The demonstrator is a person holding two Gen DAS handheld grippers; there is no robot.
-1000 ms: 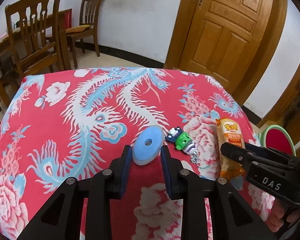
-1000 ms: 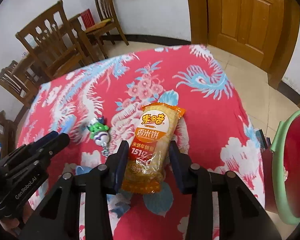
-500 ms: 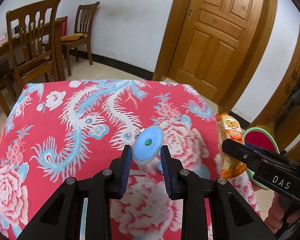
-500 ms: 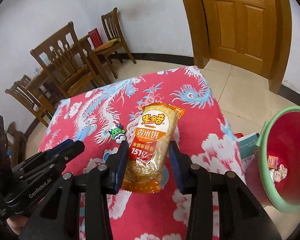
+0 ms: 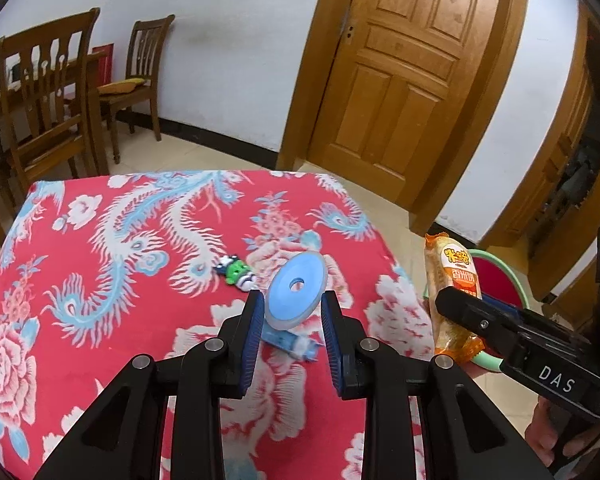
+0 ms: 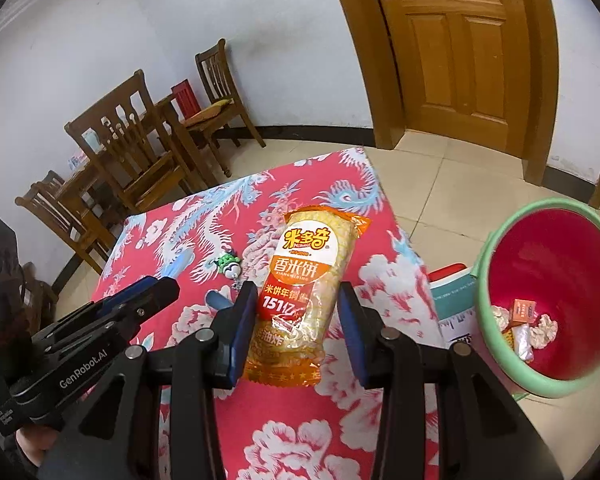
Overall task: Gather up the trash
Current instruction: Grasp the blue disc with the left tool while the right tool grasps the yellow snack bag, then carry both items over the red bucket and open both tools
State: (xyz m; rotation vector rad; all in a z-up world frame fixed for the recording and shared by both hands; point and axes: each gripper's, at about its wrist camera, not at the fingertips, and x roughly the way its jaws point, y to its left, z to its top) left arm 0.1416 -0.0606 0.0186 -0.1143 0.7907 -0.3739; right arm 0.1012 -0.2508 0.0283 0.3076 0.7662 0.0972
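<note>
My left gripper (image 5: 292,314) is shut on a round blue disc (image 5: 296,294) with a hole in it, held up over the red flowered tablecloth (image 5: 100,300). My right gripper (image 6: 298,314) is shut on an orange rice-cracker packet (image 6: 306,280), held above the table's right edge. In the left wrist view this packet (image 5: 452,276) hangs at the right, in front of the bin. The bin (image 6: 496,248) has a green rim and red inside, stands on the floor right of the table, and holds some wrappers. In the right wrist view the left gripper (image 6: 156,292) shows at the left.
A small green toy keychain (image 5: 236,274) and a blue tube (image 5: 288,342) lie on the cloth. A flat box (image 6: 452,292) lies on the floor between table and bin. Wooden chairs (image 5: 48,100) stand at the back left, a wooden door (image 5: 404,80) behind.
Both grippers have risen and moved right with the disc and the packet in them. The bin has come further into both views, and the toy and tube now lie left of the packet.
</note>
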